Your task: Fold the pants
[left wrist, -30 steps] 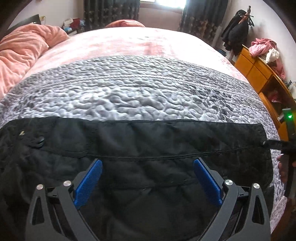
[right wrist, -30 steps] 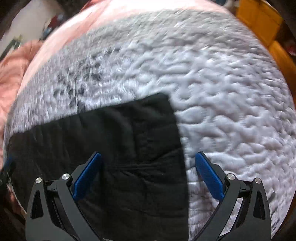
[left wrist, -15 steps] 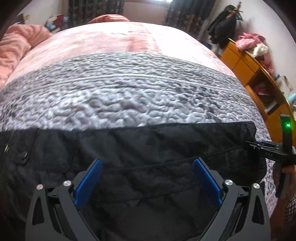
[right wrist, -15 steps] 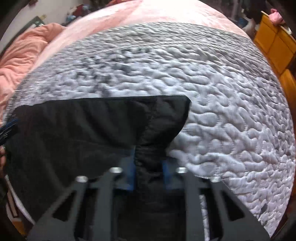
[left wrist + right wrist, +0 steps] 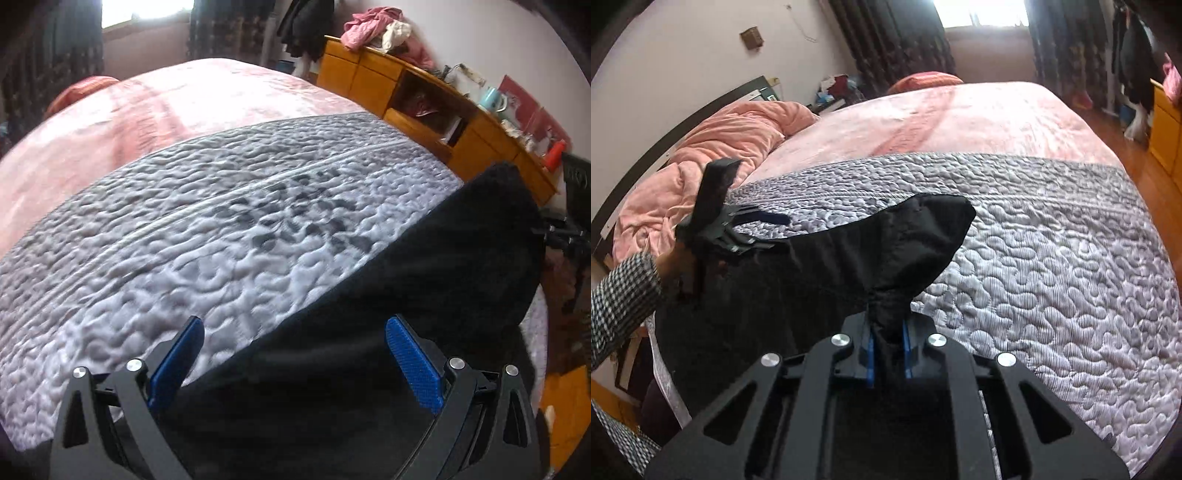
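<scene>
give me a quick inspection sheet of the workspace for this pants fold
surface: grey quilted cover across a pink bedspread.
job's things: black pants, one end lifted off the quilt.
clutter: pink duvet bunched by the headboard.
grippers: right gripper has just closed, shut on the pants; left gripper open over the pants, pads not pressing.
cables: nothing seen.
surroundings: orange cabinet with clothes piled on top, dark curtains, window.
</scene>
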